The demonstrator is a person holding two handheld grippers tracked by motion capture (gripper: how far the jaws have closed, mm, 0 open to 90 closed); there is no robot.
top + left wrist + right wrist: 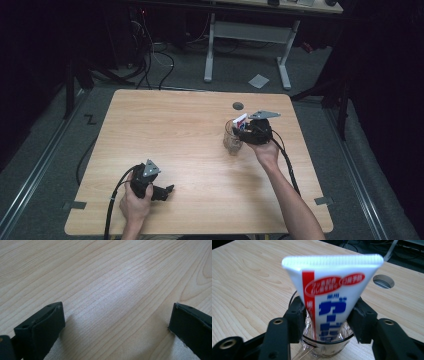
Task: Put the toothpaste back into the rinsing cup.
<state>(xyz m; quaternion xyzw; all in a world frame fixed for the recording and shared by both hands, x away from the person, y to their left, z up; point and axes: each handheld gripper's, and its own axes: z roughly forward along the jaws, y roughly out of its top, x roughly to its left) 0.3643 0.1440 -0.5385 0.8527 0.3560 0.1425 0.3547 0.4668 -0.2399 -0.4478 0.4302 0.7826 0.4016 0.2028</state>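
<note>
Right gripper (325, 322): jaws closed on a white toothpaste tube (332, 300), crimped end up, lower end standing inside a clear glass cup (232, 141) on the right half of the wooden table (190, 130). Left gripper (167, 190): held low at the table's near left, jaws spread wide, nothing between them but bare wood.
</note>
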